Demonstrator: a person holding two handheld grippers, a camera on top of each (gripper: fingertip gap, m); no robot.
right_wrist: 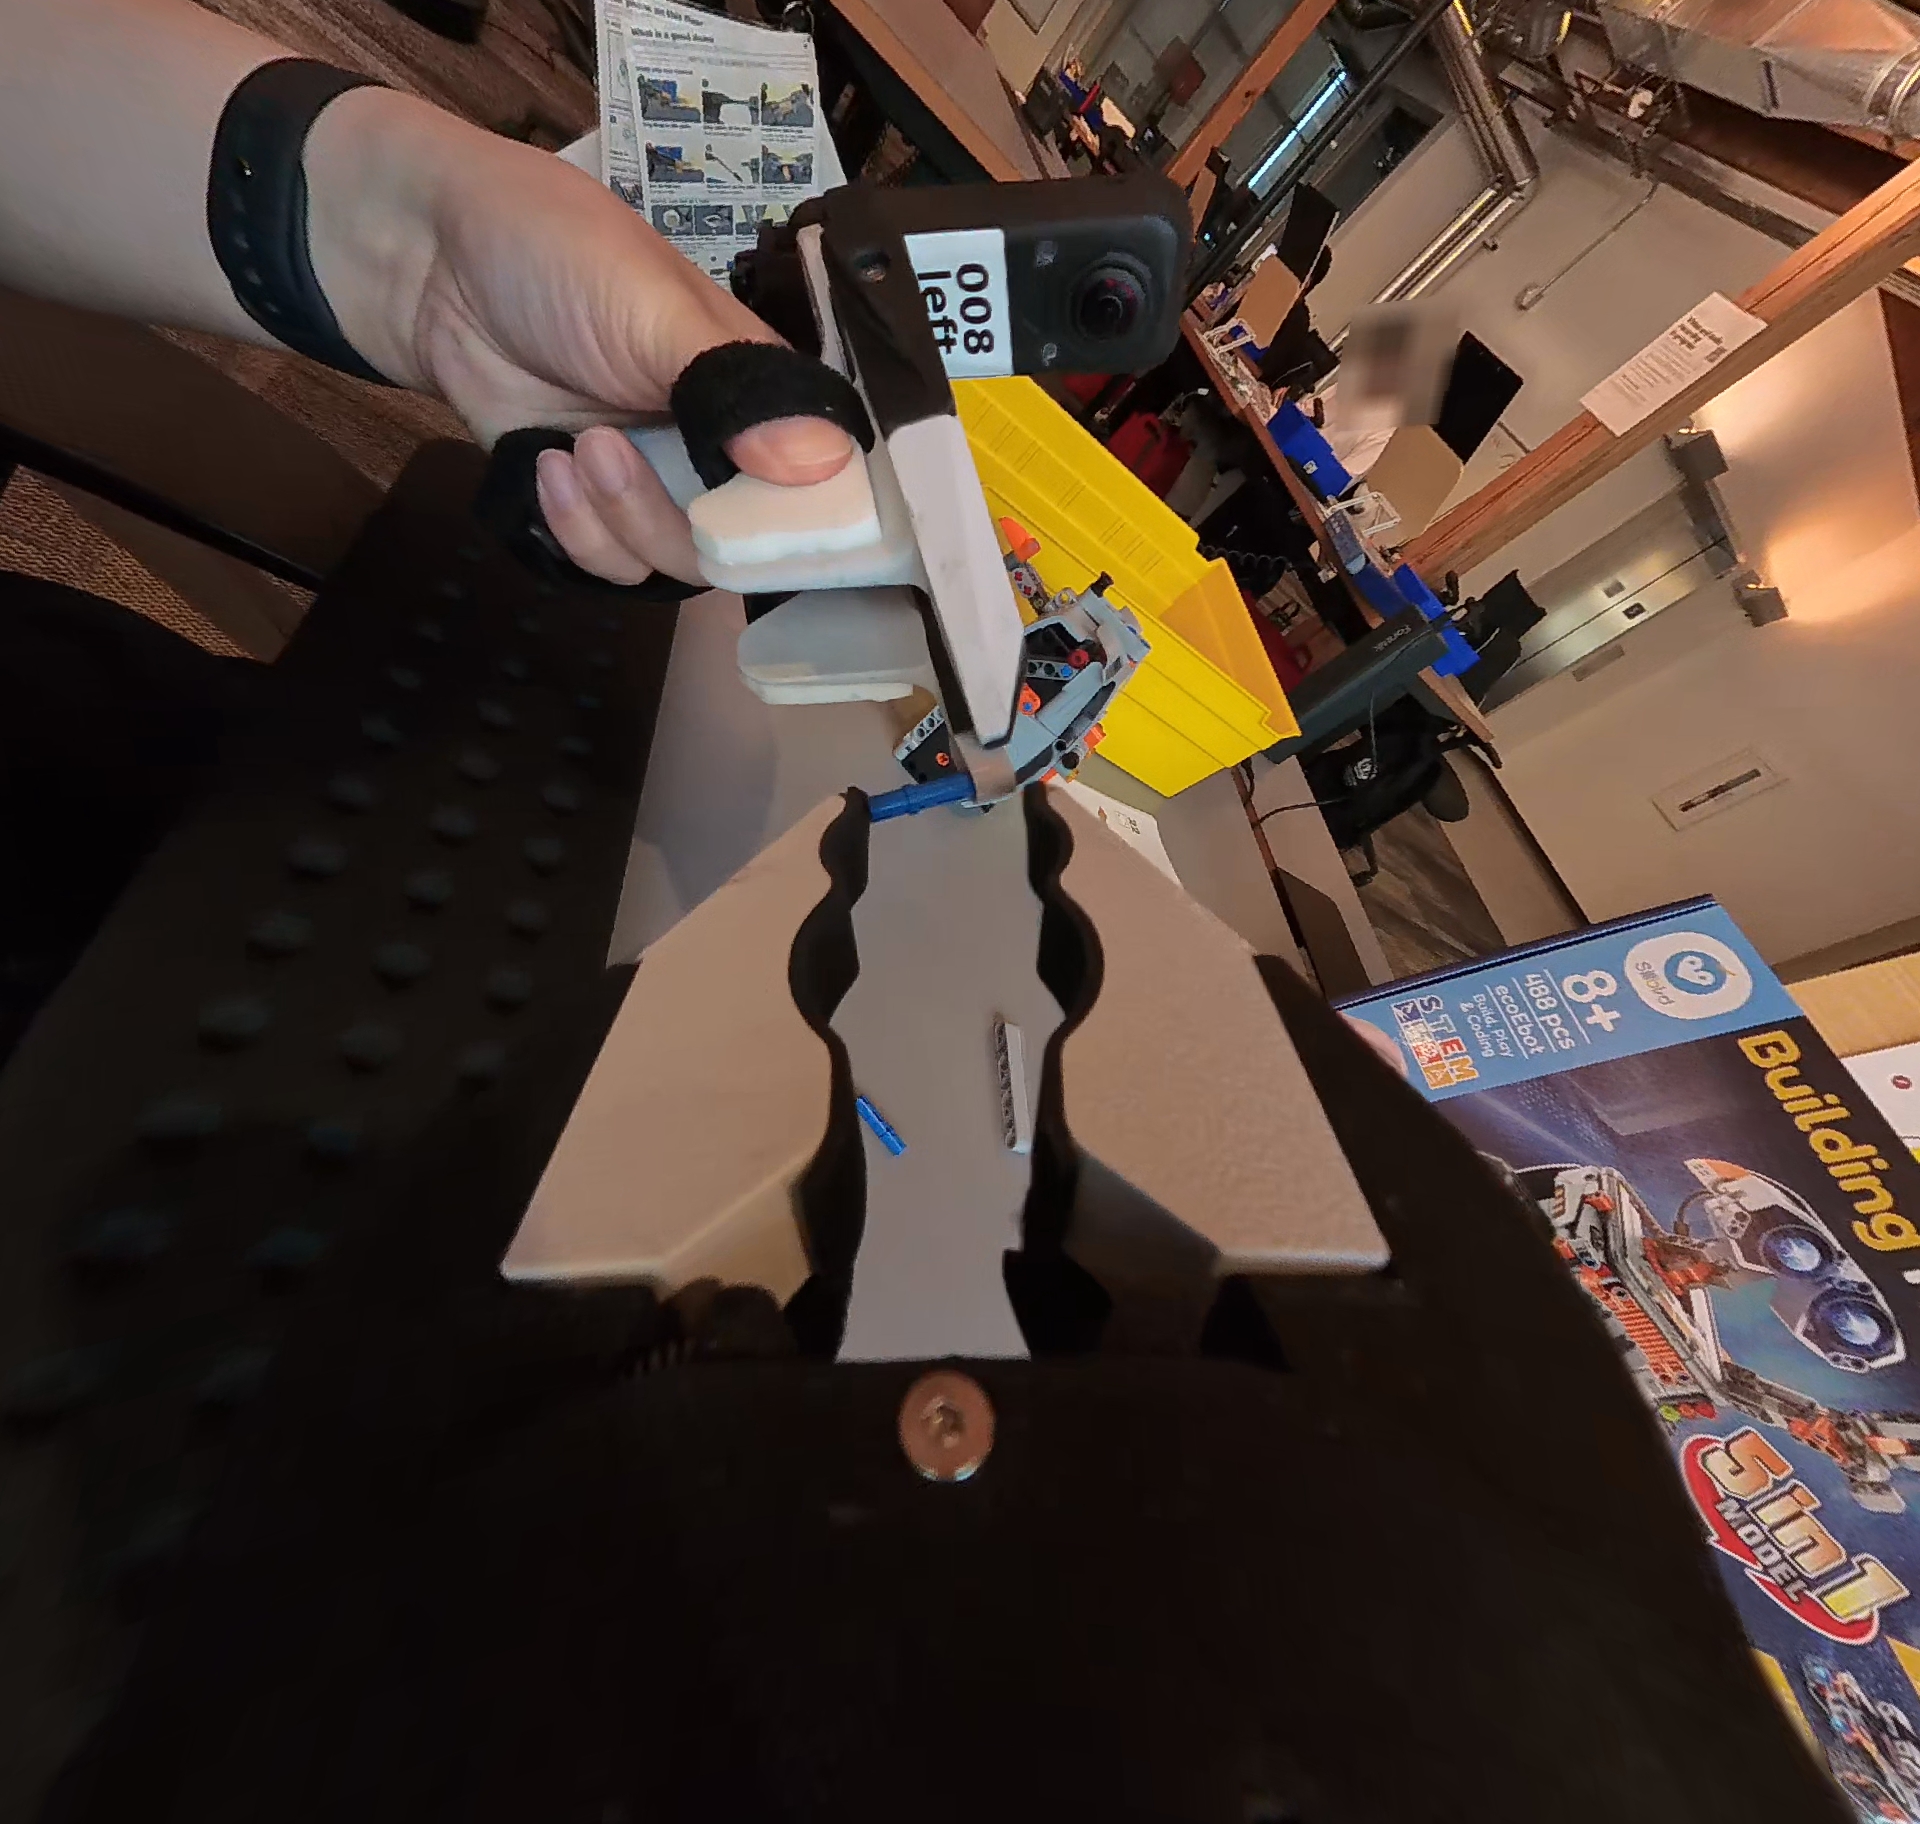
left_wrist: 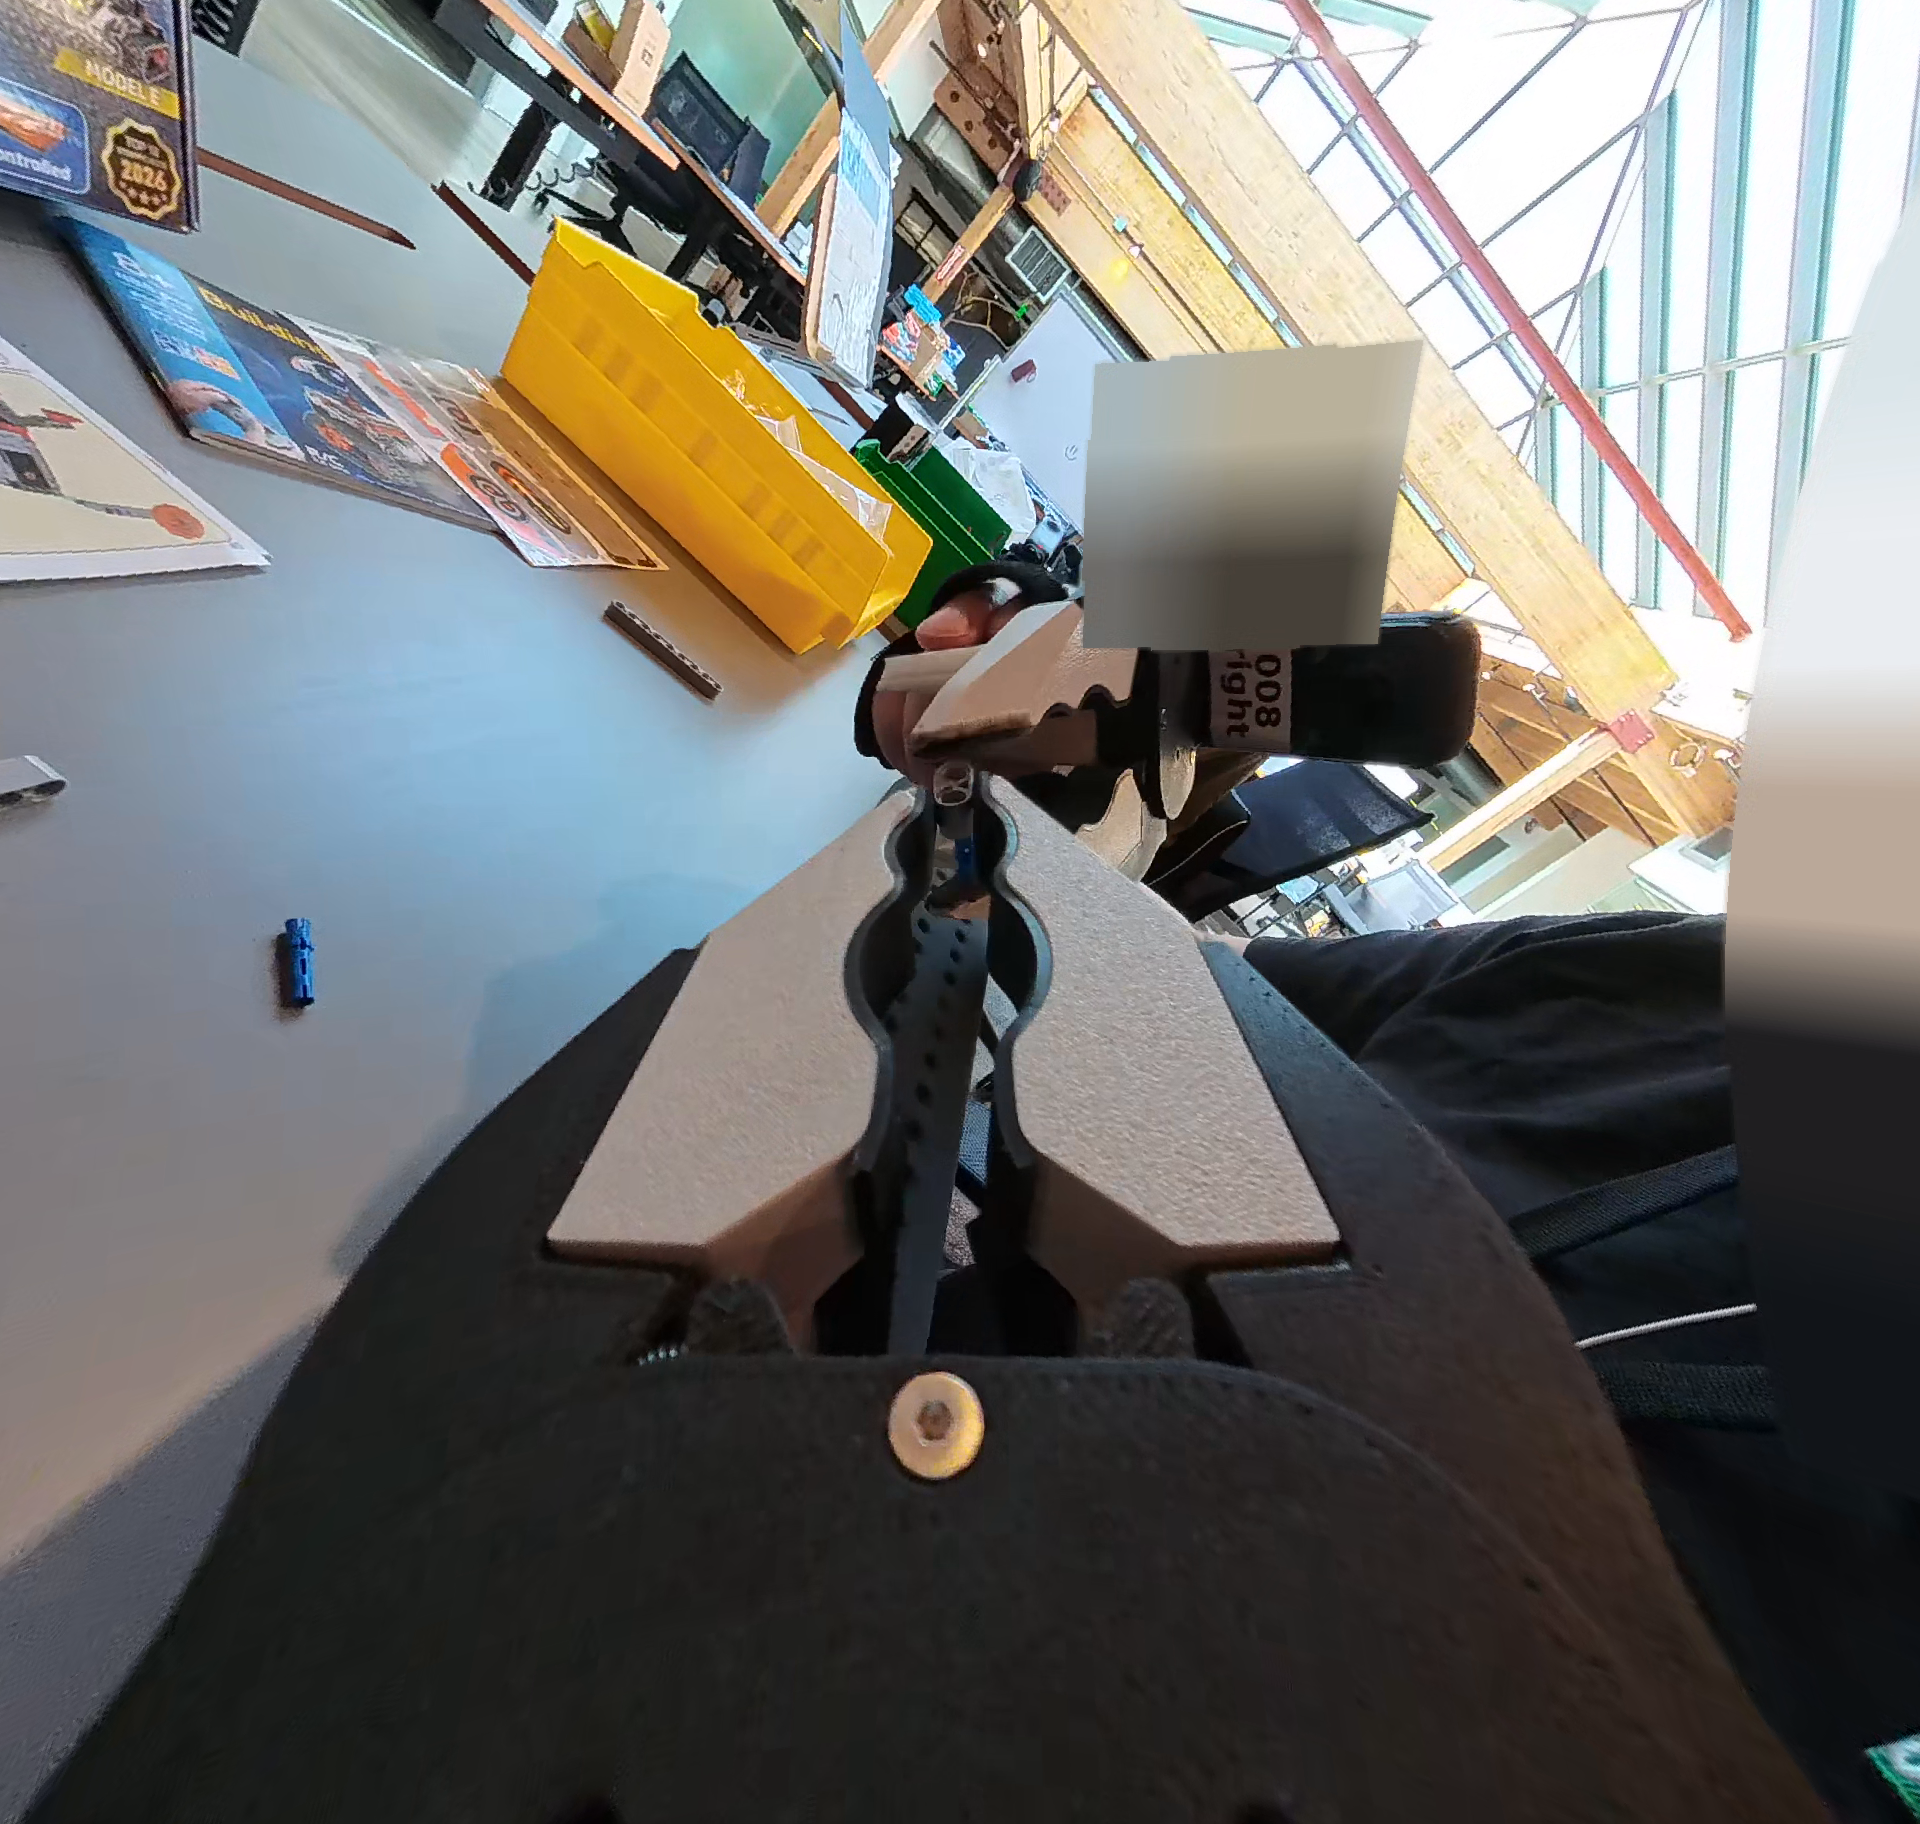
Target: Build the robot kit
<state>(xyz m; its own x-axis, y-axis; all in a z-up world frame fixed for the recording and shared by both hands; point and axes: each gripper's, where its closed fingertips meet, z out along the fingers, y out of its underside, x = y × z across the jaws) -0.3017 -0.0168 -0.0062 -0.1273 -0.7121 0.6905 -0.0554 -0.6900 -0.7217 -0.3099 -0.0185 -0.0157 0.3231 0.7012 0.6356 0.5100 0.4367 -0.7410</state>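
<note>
Left wrist view: the left tool (left_wrist: 951, 818) is nearly closed on a dark perforated beam (left_wrist: 930, 1068), a blue pin (left_wrist: 964, 855) at its tip. Beside the yellow bin (left_wrist: 707, 444), a dark beam (left_wrist: 663, 650) lies on the grey surface (left_wrist: 416, 735); a loose blue pin (left_wrist: 297, 961) lies farther off. Right wrist view: the right tool (right_wrist: 940, 813) stands open, empty, its left fingertip touching the blue pin (right_wrist: 920, 798) that the left tool (right_wrist: 982, 735) presents.
</note>
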